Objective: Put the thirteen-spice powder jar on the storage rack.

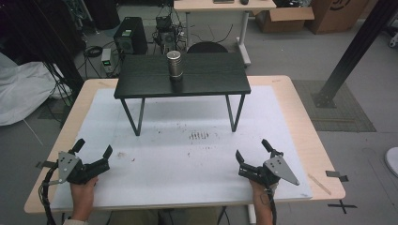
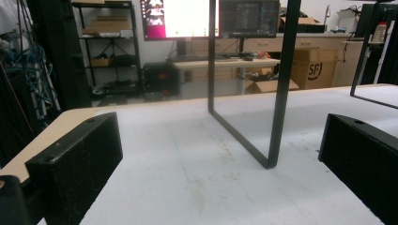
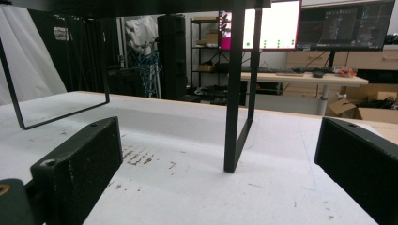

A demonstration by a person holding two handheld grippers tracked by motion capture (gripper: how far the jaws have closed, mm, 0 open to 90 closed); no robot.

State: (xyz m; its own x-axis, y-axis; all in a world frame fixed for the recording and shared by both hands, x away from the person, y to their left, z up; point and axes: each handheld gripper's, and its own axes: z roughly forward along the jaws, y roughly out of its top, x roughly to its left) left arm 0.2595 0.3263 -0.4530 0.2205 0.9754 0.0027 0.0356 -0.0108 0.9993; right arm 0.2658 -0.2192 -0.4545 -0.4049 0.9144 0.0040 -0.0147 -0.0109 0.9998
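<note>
A silver metal cylinder (image 1: 174, 63) stands upright on the top of a small black raised table (image 1: 206, 77) at the far middle of the white mat (image 1: 187, 159). My left gripper (image 1: 93, 148) rests open near the mat's front left corner, nothing between its jaws. Near the front right, my right gripper (image 1: 253, 150) is also open and holds nothing. In the left gripper view, the left gripper (image 2: 220, 154) faces a black leg frame (image 2: 277, 117) of the small table. In the right gripper view, the right gripper (image 3: 216, 159) faces another black leg frame (image 3: 234, 117).
The wooden table (image 1: 305, 136) carries the white mat, which has brown stains (image 1: 198, 136) at its middle. Beyond the table are a computer tower (image 1: 130, 36), cables, cardboard boxes (image 1: 286, 18) and a desk. A black slanted post (image 1: 356, 47) stands at the right.
</note>
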